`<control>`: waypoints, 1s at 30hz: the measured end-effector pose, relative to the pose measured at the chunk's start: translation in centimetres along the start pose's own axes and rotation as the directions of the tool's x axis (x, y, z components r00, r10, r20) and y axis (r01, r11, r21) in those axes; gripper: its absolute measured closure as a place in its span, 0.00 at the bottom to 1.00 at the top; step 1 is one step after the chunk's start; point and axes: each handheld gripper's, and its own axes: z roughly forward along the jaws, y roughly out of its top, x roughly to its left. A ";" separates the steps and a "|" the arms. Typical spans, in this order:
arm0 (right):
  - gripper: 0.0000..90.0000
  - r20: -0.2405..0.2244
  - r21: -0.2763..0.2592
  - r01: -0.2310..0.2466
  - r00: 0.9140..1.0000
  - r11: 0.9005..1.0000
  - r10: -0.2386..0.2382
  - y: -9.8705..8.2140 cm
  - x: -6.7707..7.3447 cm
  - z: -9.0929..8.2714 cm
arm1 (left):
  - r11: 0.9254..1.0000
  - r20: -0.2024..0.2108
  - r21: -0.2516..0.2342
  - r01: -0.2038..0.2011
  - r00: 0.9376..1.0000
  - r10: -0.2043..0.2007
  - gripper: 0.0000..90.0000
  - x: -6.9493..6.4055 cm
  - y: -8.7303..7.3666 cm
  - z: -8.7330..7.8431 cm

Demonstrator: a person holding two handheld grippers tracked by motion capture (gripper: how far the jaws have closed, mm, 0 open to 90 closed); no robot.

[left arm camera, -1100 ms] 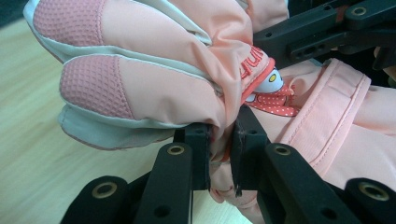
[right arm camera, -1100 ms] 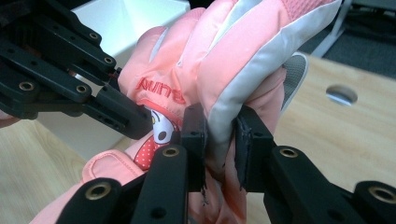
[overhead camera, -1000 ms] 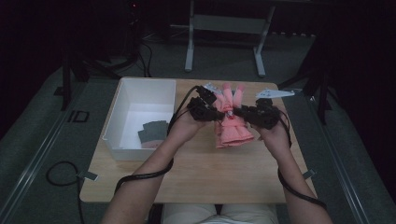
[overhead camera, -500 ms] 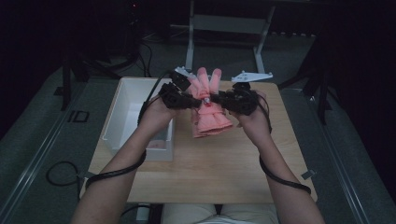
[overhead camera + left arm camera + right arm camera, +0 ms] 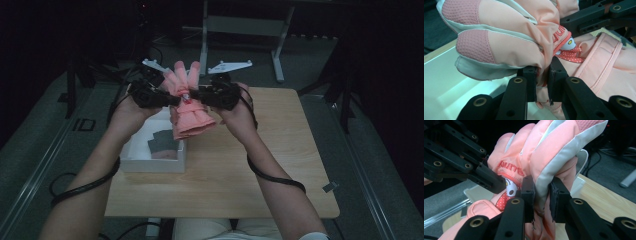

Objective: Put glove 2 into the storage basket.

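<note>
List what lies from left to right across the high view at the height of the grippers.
left gripper → pink glove → right gripper → bare wooden table. The glove hangs between the two grippers, each shut on it; the white box sits lower, under the left hand.

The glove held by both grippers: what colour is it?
The glove is salmon pink with pale trim, seen best in the left gripper view.

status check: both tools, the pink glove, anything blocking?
Left tool and right tool both shut on pink glove. Glove held above white bin. Nothing in the way.
</note>
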 end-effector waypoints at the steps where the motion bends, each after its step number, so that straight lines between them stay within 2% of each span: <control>1: 0.84 -0.006 0.003 0.002 1.000 1.000 -0.002 0.2 0.3 0.4 | 1.000 -0.012 0.001 0.003 1.000 -0.003 0.88 0.5 -0.4 -0.5; 5: 0.84 -0.031 0.013 0.019 0.999 1.000 -0.018 1.2 1.8 2.7 | 1.000 -0.033 0.008 0.030 0.999 -0.030 0.88 2.3 -1.9 -1.8; 9: 0.84 -0.049 0.037 0.020 0.999 0.999 -0.018 1.5 2.8 5.5 | 0.998 -0.035 0.015 0.065 0.997 -0.065 0.88 4.6 -4.0 -1.9; 10: 0.84 -0.053 0.053 0.023 0.998 0.998 -0.020 1.4 3.1 6.6 | 0.997 -0.033 0.017 0.075 0.997 -0.075 0.88 5.2 -4.6 -1.7; 14: 0.84 -0.043 0.110 0.034 0.999 0.993 -0.029 0.7 3.7 9.6 | 0.993 -0.016 0.029 0.112 0.994 -0.111 0.88 7.1 -6.8 -0.2; 19: 0.84 0.000 0.192 0.031 0.999 0.981 -0.032 -1.2 4.0 12.7 | 0.986 0.019 0.062 0.156 0.987 -0.157 0.88 9.0 -9.3 2.7; 22: 0.84 -0.008 0.231 0.004 1.000 0.973 -0.003 -2.5 3.4 14.3 | 0.980 0.029 0.089 0.178 0.983 -0.182 0.88 9.7 -10.5 4.2; 23: 0.84 -0.008 0.231 0.004 1.000 0.973 -0.003 -2.5 3.4 14.3 | 0.980 0.029 0.089 0.178 0.983 -0.182 0.88 9.7 -10.5 4.2; 24: 0.84 -0.009 0.244 -0.003 1.000 0.970 0.005 -2.9 3.3 14.7 | 0.977 0.030 0.108 0.184 0.982 -0.189 0.88 9.9 -10.9 4.7; 27: 0.84 -0.003 0.291 -0.010 1.000 0.957 0.011 -3.9 3.2 16.2 | 0.970 0.023 0.139 0.197 0.979 -0.203 0.88 10.2 -11.7 5.7; 30: 0.84 -0.001 0.318 -0.016 1.000 0.948 0.017 -4.7 3.4 17.1 | 0.966 -0.020 0.175 0.192 0.981 -0.191 0.88 10.1 -11.9 6.2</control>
